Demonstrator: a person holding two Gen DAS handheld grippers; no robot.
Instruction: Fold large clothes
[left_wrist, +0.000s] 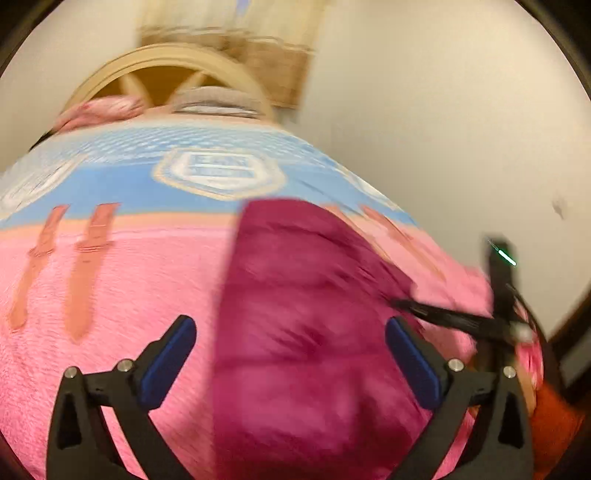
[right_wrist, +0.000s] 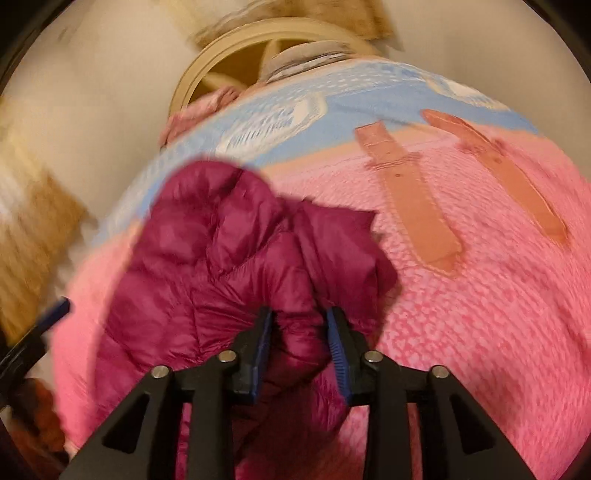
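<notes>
A magenta puffer jacket (left_wrist: 303, 314) (right_wrist: 221, 258) lies bunched on a pink and blue blanket (left_wrist: 129, 295) (right_wrist: 461, 314). My left gripper (left_wrist: 290, 325) hangs above the jacket with its blue pads wide apart and nothing between them. My right gripper (right_wrist: 299, 314) is low over the jacket's near end, jaws partly apart. A puffy fold of the jacket fills the gap between its pads, which do not clearly squeeze it. The left wrist view is blurred. It shows the right gripper's black body (left_wrist: 498, 295) at the jacket's right side.
Beyond the blanket's far edge stands a round beige frame with spokes (left_wrist: 166, 62) (right_wrist: 229, 55). A folded grey cloth (left_wrist: 214, 99) and a pink cloth (left_wrist: 99, 110) lie by it. Cream floor (left_wrist: 443, 110) surrounds the blanket. Something orange (left_wrist: 554, 417) sits at the near corner.
</notes>
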